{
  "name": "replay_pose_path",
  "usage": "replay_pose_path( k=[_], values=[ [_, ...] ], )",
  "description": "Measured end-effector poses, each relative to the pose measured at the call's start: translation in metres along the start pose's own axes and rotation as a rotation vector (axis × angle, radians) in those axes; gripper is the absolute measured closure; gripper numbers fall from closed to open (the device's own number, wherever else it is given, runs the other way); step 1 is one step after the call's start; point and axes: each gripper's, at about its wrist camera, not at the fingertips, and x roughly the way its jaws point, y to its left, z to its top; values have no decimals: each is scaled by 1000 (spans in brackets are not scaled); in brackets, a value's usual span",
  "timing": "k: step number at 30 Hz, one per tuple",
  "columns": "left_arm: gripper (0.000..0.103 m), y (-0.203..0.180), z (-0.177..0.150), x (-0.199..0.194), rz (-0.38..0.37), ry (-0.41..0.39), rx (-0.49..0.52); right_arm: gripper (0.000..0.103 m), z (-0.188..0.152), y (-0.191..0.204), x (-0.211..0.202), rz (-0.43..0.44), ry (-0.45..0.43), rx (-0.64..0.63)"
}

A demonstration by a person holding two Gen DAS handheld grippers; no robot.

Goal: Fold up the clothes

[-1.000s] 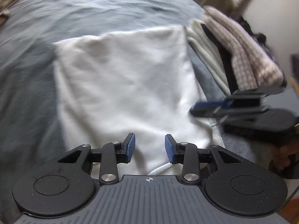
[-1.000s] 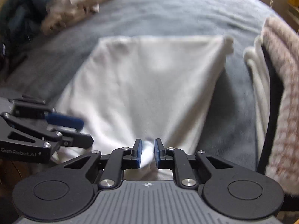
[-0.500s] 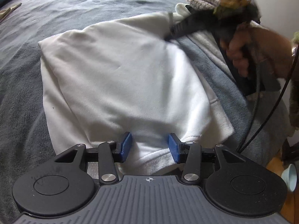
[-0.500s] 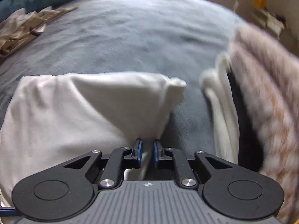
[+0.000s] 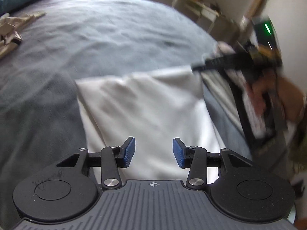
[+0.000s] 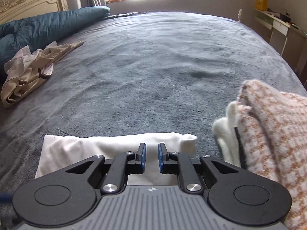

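Grey bedspread fills the room: crumpled beige clothes at far left, a folded white garment at centre beneath the left gripper, spread wide and empty; the right gripper, slightly parted, holds nothing, beside stacked folded clothes

We see a plain white garment on the grey-blue bed cover. At the cover's right edge, our stack of folded clothes shows an orange-and-cream flecked knit on top (with white and black layers under it). Near the left edge lie crumpled beige trousers, beside a teal duvet. Both grippers carry blue pads on black fingers.
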Motion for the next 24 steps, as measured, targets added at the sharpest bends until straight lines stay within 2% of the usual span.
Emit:
replay_pose_path(
  k=[2,5,7,8,10,13,15,18,20,22,24],
  values=[
    [60,11,21,22,22,-56,-8,88,2,7,7,1,-5,-22],
    [60,35,45,69,87,-86,-28,88,4,12,22,-28,-31,-61],
    [60,51,46,98,149,-48,-36,89,1,7,37,-79,-27,-84],
    [60,59,41,106,151,-43,-44,93,-3,-2,44,-99,-9,-64],
    [59,69,30,110,127,-55,-35,98,-9,-18,56,-127,19,-20],
    [60,63,24,100,120,-58,38,99,-3,-23,47,-114,21,11],
    [60,61,32,93,112,-48,45,94,6,-18,37,-73,1,16],
    [59,55,44,81,86,-71,67,94,18,-2,33,14,-33,-15],
    [59,54,52,92,60,-63,83,94,22,6,46,48,-27,-42],
    [59,58,56,108,54,-32,86,95,17,2,67,36,22,-31],
    [58,77,47,124,38,-19,52,101,9,-11,80,-15,46,-13]
  ],
)
